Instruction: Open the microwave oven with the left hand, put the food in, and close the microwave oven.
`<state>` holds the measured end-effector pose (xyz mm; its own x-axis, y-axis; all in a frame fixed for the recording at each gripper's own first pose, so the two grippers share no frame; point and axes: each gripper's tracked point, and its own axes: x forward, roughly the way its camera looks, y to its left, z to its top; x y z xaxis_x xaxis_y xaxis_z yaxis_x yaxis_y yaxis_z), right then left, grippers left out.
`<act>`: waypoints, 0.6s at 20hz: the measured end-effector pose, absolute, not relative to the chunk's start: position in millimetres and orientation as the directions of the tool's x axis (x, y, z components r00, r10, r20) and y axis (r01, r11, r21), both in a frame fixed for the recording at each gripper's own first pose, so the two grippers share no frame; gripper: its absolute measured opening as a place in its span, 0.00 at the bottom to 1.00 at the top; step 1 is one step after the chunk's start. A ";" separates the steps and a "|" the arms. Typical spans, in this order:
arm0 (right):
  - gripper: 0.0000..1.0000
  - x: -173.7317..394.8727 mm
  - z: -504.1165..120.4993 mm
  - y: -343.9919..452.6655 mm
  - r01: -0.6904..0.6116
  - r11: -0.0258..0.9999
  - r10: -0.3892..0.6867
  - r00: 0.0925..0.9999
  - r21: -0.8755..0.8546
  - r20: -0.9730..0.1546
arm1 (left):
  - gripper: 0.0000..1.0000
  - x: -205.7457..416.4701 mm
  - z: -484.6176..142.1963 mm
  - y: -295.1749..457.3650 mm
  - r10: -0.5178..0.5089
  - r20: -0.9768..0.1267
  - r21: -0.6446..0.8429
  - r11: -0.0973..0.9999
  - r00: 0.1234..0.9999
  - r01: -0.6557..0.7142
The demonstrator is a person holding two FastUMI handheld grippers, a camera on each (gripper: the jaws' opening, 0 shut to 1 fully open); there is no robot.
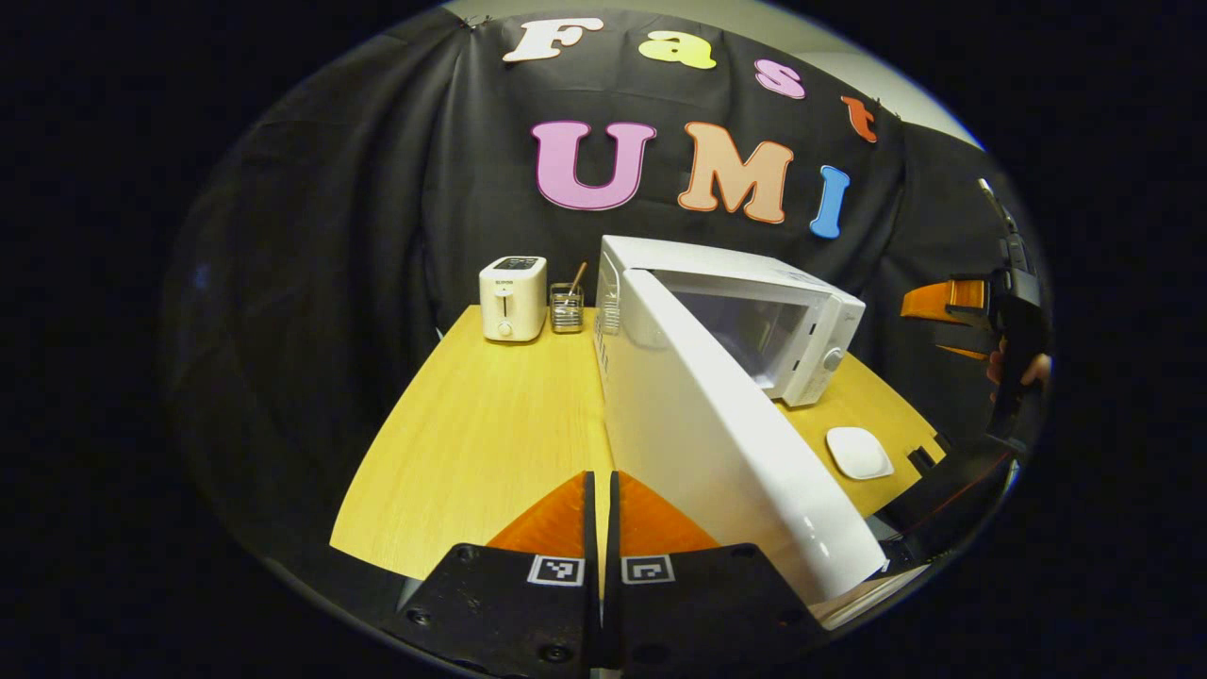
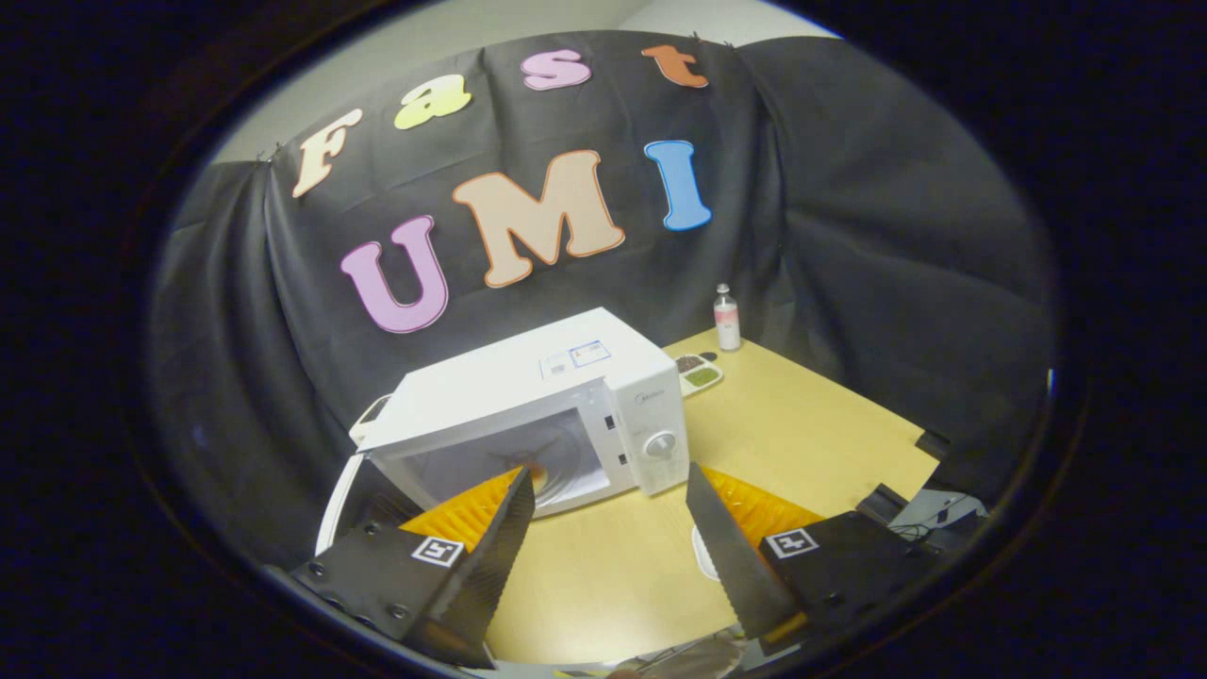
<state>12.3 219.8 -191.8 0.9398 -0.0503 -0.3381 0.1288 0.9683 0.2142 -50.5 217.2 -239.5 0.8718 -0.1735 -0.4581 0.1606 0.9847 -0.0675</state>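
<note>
The white microwave (image 1: pixel 801 330) stands on the wooden table (image 1: pixel 490 443) with its door (image 1: pixel 717 443) swung wide open toward me. My left gripper (image 1: pixel 601 483) is shut with nothing between its fingers, just left of the door's outer face. A small white dish (image 1: pixel 858 453) lies on the table in front of the microwave's control panel. In the right gripper view the microwave (image 2: pixel 566 387) faces me with its cavity (image 2: pixel 500 467) open and the door (image 2: pixel 335 505) seen edge-on at the left. My right gripper (image 2: pixel 608 476) hangs open above the table before the cavity, holding nothing.
A white toaster (image 1: pixel 513 297) and a wire utensil holder (image 1: pixel 566 307) stand at the table's back left. A small bottle (image 2: pixel 725 318) and a divided snack dish (image 2: pixel 700 372) sit behind the microwave's right side. A hand holds the other gripper (image 1: pixel 1009 311) at far right.
</note>
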 end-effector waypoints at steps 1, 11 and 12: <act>1.00 11.6 -190.4 215.7 0.136 0.966 -0.056 0.939 0.219 -0.339 | 0.00 -51.1 -239.4 213.1 -0.180 -0.461 -0.064 0.983 0.869 0.170; 0.99 23.0 -180.9 168.2 0.121 0.976 -0.053 0.941 0.183 -0.335 | 0.01 -46.1 -232.8 159.7 -0.191 -0.469 -0.042 0.980 0.862 0.194; 0.99 27.1 -180.1 160.7 0.114 0.978 -0.049 0.940 0.177 -0.337 | 0.00 -45.4 -233.0 151.4 -0.184 -0.470 -0.040 0.982 0.863 0.187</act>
<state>27.1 160.7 -180.1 0.9404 -0.0486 -0.3367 0.1140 0.9775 0.1773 -45.4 151.4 -233.0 0.8633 -0.1837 -0.4700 0.1868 0.9816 -0.0405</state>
